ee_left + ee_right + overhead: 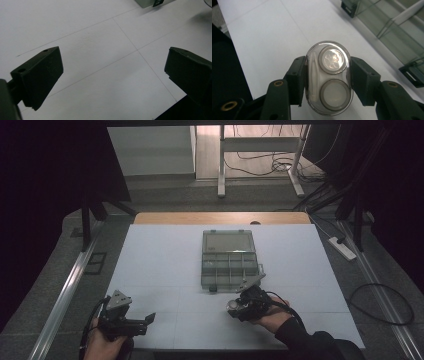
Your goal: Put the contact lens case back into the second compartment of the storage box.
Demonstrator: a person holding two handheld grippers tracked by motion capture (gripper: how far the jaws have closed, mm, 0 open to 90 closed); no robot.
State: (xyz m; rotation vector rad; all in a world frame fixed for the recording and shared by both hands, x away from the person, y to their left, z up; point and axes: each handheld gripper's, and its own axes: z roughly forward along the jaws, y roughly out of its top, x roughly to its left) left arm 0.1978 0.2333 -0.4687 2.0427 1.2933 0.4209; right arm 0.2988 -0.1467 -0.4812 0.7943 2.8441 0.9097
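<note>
My right gripper (pixel 328 78) is shut on a small clear oval case (pixel 329 77) that holds two round lidded wells and a white strip along one side. In the high view this case (pixel 233 306) hangs just above the white mat, in front of a clear compartment box (pixel 230 258) with its lid laid open toward the back. The right gripper (pixel 239 307) points left, close to the box's front right corner. My left gripper (pixel 150 318) is at the front left of the mat; its jaws stand wide apart with nothing between them, above bare mat (pixel 105 62).
The white mat (pixel 160 260) covers a wooden table (pixel 220 217). A black latch (pixel 349 8) sticks out from the box's near corner. A power strip (pixel 342 248) and cables lie on the floor to the right. A white frame's legs (pixel 220 165) stand beyond the table.
</note>
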